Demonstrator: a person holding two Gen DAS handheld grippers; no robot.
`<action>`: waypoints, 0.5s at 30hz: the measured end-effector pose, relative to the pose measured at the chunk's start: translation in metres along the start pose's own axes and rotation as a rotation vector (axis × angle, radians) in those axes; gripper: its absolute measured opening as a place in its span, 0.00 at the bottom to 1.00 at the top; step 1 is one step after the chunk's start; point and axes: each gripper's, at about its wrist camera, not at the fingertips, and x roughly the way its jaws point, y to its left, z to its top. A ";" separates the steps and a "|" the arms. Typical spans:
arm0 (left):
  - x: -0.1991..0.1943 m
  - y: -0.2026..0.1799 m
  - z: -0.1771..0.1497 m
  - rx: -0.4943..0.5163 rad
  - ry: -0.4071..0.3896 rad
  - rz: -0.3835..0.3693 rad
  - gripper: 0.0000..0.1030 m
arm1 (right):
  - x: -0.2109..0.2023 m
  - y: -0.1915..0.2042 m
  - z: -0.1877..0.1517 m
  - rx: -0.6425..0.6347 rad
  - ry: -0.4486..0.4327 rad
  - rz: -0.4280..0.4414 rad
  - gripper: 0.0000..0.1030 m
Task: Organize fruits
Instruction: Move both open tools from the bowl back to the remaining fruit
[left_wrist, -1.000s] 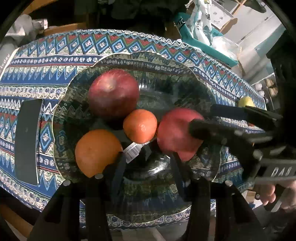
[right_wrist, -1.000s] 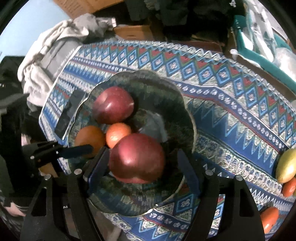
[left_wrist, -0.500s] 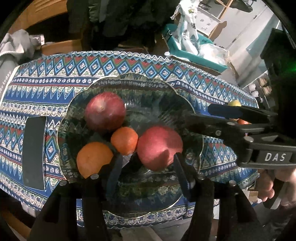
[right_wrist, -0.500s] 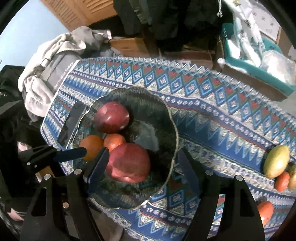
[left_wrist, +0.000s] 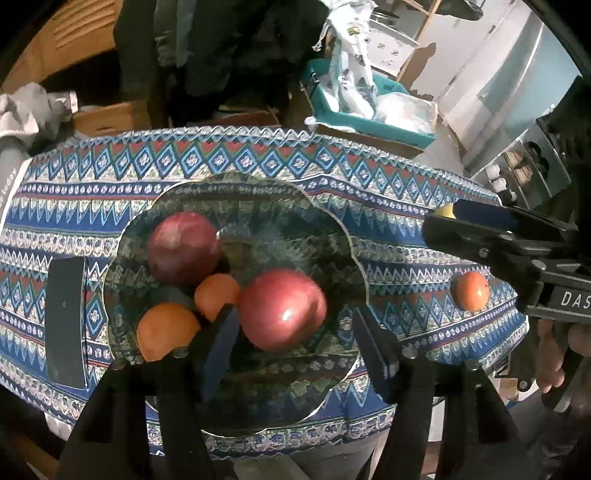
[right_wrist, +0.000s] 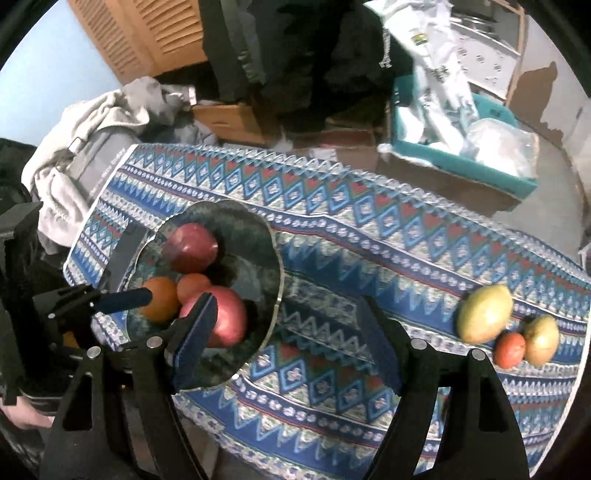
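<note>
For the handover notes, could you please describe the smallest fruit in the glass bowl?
On the patterned tablecloth sits a scalloped glass bowl holding four fruits. The small orange fruit lies in the middle, wedged between two big red apples and a larger orange.

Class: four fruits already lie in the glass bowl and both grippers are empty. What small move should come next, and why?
Probably swing the right gripper toward the yellow-green fruit on the cloth. Its jaws, which have just been opening, hold nothing, and three fruits lie outside the bowl, nearer this gripper.

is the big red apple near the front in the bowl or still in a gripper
In the bowl. The apple rests beside the small orange; right gripper and left gripper, jaws just opening, touch nothing.
</note>
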 end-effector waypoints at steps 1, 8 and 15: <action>-0.001 -0.002 0.000 0.005 -0.004 0.001 0.65 | -0.004 -0.003 -0.001 0.003 -0.006 -0.007 0.78; -0.007 -0.025 0.003 0.058 -0.026 0.010 0.70 | -0.029 -0.022 -0.012 0.017 -0.041 -0.047 0.82; -0.008 -0.052 0.005 0.124 -0.037 0.034 0.72 | -0.051 -0.044 -0.024 0.054 -0.064 -0.083 0.85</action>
